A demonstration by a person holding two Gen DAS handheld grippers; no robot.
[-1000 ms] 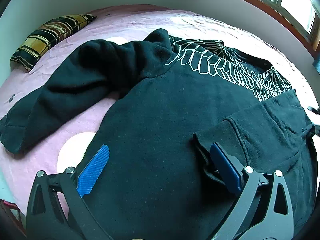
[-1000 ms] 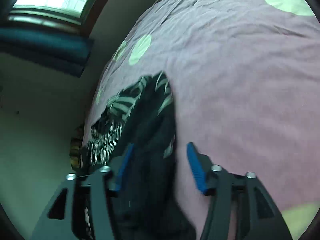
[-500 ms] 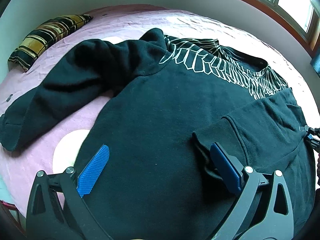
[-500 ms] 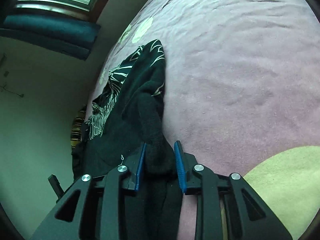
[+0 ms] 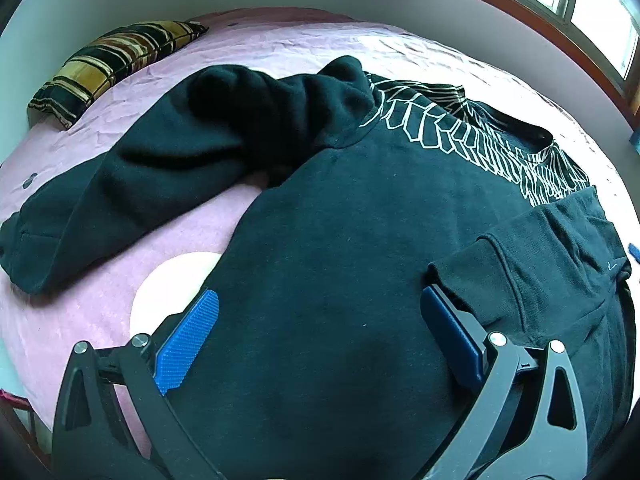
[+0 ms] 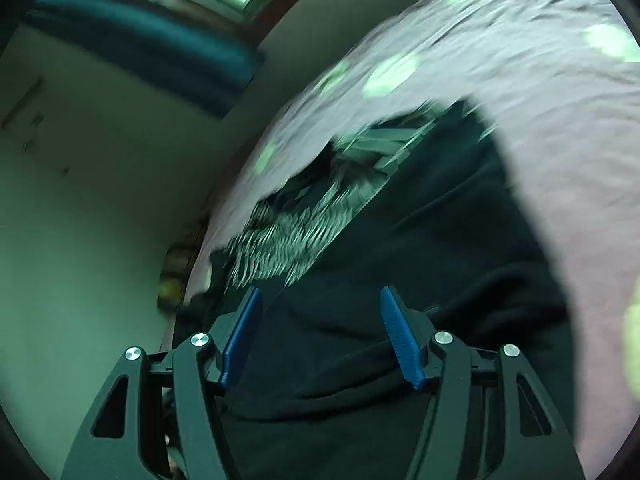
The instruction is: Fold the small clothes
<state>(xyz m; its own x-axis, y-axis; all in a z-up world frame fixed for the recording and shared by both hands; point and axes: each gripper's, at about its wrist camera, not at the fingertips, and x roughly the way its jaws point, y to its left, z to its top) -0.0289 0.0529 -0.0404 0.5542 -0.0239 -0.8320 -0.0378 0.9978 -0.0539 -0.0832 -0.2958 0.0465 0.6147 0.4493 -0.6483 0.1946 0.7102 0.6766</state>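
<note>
A black sweater (image 5: pixel 340 240) lies flat on the pink bed (image 5: pixel 280 48). Left of the sweater, a striped pillow (image 5: pixel 108 60) sits by the wall. The left claw (image 5: pixel 320 328) is wide open over the sweater, its right finger touching a folded sleeve (image 5: pixel 540 264). The right claw (image 6: pixel 320 336) is opening over the sweater, gripping nothing.

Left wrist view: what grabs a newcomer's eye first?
The black sweatshirt spread over the pink bedspread, with a white line pattern across its shoulders. One sleeve sprawls out to the left, the other lies folded over the body at right. The left gripper is open above the cloth, and a striped pillow sits at the far left corner.
</note>
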